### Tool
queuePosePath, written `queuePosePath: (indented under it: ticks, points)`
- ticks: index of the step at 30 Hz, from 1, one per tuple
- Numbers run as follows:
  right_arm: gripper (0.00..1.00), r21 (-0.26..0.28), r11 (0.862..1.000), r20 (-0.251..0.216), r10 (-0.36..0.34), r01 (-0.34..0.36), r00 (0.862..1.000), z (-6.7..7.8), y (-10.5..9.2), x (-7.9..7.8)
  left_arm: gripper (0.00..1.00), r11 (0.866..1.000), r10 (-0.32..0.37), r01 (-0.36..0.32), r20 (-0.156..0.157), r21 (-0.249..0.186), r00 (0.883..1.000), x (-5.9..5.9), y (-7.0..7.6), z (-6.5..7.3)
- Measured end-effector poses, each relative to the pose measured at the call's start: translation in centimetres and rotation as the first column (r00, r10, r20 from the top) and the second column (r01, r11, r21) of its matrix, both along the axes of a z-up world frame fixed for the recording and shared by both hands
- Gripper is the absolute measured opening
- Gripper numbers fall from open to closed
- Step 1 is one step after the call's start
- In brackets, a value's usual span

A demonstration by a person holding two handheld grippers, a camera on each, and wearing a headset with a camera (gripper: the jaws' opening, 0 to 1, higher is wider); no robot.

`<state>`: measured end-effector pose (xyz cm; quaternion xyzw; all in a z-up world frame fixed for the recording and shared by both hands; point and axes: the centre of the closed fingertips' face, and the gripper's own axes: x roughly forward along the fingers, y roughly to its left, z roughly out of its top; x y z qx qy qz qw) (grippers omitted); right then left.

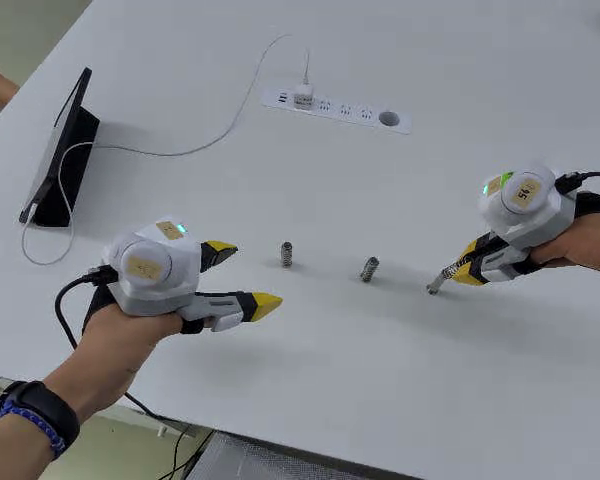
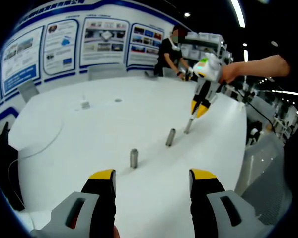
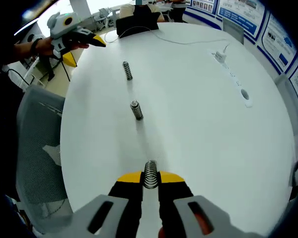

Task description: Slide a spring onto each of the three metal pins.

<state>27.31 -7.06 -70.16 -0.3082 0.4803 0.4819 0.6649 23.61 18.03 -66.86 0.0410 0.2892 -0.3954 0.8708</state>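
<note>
Right gripper (image 3: 150, 184) is clenched on a spring (image 3: 150, 171), held tilted with its low end on the white table (image 3: 198, 114). Beyond it in a row stand the middle spring (image 3: 136, 109) and the far spring (image 3: 127, 70), both upright. Near the far spring, the left gripper (image 1: 245, 276) is spread wide, grasping nothing. A power strip (image 1: 335, 108) lies well apart.

Lab/demo hall w/ info posters (image 2: 64, 44) on walls, big white table (image 1: 430, 200), mesh office chair (image 3: 39, 148).

A tan sticker (image 1: 527, 190) on the white round-bodied right gripper (image 1: 460, 272) seemed to read "15"; print on the blue-and-white wall posters (image 2: 64, 44) was illegible.
</note>
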Motion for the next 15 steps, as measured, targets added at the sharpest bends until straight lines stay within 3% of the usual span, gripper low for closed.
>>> queuePosePath:
  ticks: [15]
  points:
    - [0.13,-0.016,1.000,-0.005,0.014,-0.014,1.000,-0.88,0.55,-0.10,0.63,1.000,0.001,-0.001,-0.014,0.001,1.000,-0.33,0.53,-0.25]
